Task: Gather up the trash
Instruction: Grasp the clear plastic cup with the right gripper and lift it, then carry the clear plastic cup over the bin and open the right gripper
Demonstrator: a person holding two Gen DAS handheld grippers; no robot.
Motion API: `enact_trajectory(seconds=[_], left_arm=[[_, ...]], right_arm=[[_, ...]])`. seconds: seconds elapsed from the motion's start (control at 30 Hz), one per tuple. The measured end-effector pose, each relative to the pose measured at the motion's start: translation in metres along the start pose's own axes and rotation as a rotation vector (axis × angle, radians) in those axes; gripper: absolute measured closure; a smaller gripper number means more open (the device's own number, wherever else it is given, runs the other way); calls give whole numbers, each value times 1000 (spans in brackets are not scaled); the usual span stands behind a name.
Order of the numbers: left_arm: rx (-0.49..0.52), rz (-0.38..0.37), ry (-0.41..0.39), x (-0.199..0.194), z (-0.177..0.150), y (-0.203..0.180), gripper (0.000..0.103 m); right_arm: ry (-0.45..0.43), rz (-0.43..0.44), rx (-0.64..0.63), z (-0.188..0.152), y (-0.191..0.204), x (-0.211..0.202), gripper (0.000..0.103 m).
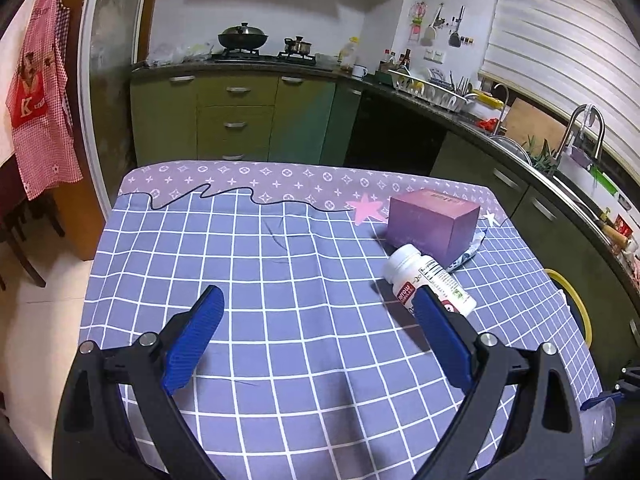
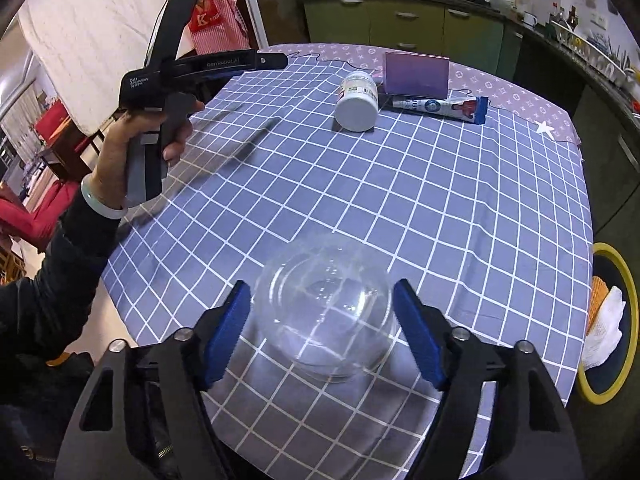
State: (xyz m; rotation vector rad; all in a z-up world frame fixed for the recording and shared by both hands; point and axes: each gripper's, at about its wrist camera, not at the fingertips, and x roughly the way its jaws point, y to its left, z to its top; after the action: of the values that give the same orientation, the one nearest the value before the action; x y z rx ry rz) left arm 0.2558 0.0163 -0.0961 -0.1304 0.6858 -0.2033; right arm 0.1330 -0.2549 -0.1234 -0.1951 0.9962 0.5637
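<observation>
Our left gripper (image 1: 316, 300) has black skeletal arms with triangular cut-outs, round silver screws at the joints, and ribbed blue pads (image 1: 196, 336) on its fingers; our right gripper (image 2: 322, 294) is built the same, black frame, silver screws and blue ribbed pads (image 2: 228, 332). Seen from the right wrist, the left tool's body is black with white lettering along its side and a grey handle. Our left hand (image 2: 132, 148) is bare-skinned, with a pale green bangle (image 2: 102, 204) at the wrist above a dark sleeve (image 2: 48, 280).
</observation>
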Motion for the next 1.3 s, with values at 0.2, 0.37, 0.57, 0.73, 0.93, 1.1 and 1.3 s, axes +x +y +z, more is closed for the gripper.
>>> enact_trajectory(seconds=[0.2, 0.37, 0.57, 0.73, 0.93, 1.1, 1.3], left_arm=[[12, -5, -4, -2, -2, -5, 12], [13, -5, -8, -4, -2, -5, 12], [3, -7, -3, -3, -2, -4, 12], [-10, -17, 1, -2, -2, -2, 12], [-8, -13, 7, -1, -2, -2, 12], [-1, -13, 20, 2, -3, -4, 12], [16, -11, 36, 7, -5, -9, 12]], right_arm=[[11, -12, 7, -3, -1, 0, 42], [-38, 15, 34, 0, -6, -19, 43], [-157, -64, 142, 4, -53, -73, 42], [-194, -238, 356, -11, -157, -111, 42], [-94, -402, 571, -46, -275, -95, 41], [-62, -458, 667, -69, -328, -74, 40], [-107, -496, 687, -75, -345, -76, 24]])
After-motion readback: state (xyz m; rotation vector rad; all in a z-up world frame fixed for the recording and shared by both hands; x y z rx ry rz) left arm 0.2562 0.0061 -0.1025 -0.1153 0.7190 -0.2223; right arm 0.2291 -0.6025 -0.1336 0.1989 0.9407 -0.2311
